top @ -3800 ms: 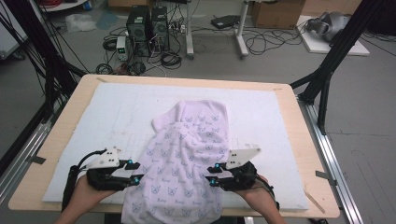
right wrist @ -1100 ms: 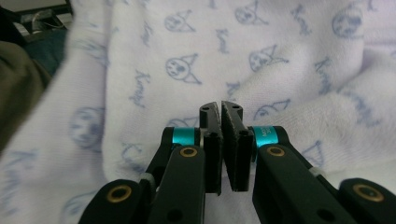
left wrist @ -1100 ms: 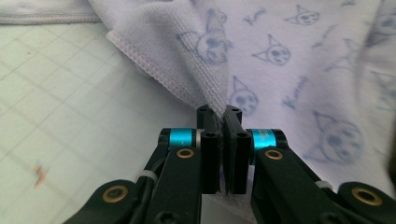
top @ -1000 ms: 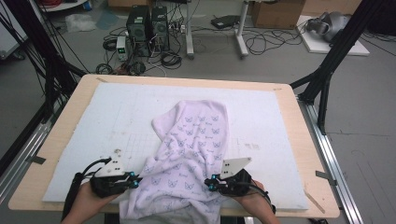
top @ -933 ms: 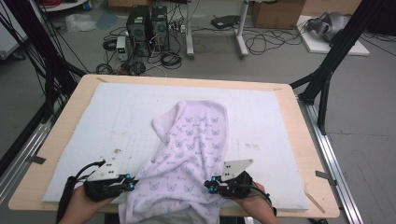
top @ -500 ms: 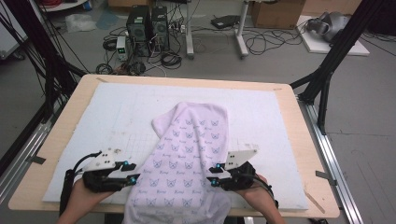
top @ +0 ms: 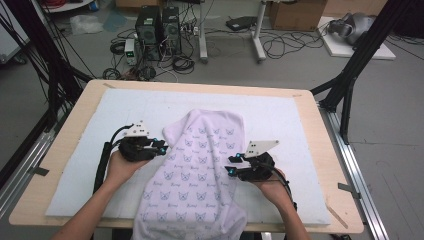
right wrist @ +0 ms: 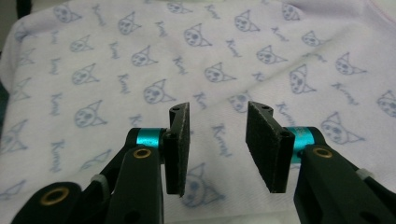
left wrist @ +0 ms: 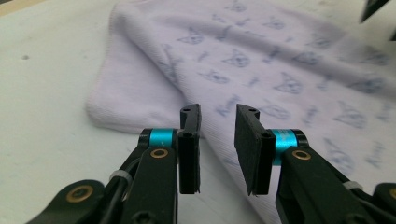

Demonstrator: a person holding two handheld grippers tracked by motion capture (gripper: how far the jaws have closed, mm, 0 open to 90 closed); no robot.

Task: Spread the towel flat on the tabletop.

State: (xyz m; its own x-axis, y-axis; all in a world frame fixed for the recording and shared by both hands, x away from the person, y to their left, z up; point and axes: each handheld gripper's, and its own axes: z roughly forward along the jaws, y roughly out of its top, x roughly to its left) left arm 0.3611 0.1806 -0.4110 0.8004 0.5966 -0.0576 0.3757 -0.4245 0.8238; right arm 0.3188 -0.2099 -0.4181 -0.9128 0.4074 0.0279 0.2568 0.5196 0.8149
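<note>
A pale lilac garment (top: 200, 165) printed with small cat faces lies lengthwise on the white mat, its near end hanging over the table's front edge. My left gripper (top: 162, 146) points at the garment's left edge. Its jaws (left wrist: 217, 112) stand apart after just closing a little, with nothing between them and the folded cloth edge (left wrist: 140, 102) just beyond. My right gripper (top: 231, 165) hovers at the garment's right side. Its jaws (right wrist: 217, 108) have just been opening and hold nothing, above the printed cloth (right wrist: 140, 56).
A white foam mat (top: 100, 120) covers most of the wooden table (top: 65, 150). Bare mat lies to the left, right and far side of the garment. Black frame posts (top: 350, 85) stand at the table's corners, with cables and computers on the floor behind.
Both grippers have let go of the garment's near part and moved away from the person, the left one farther. The cloth, pulled toward the front edge earlier, now lies flatter.
</note>
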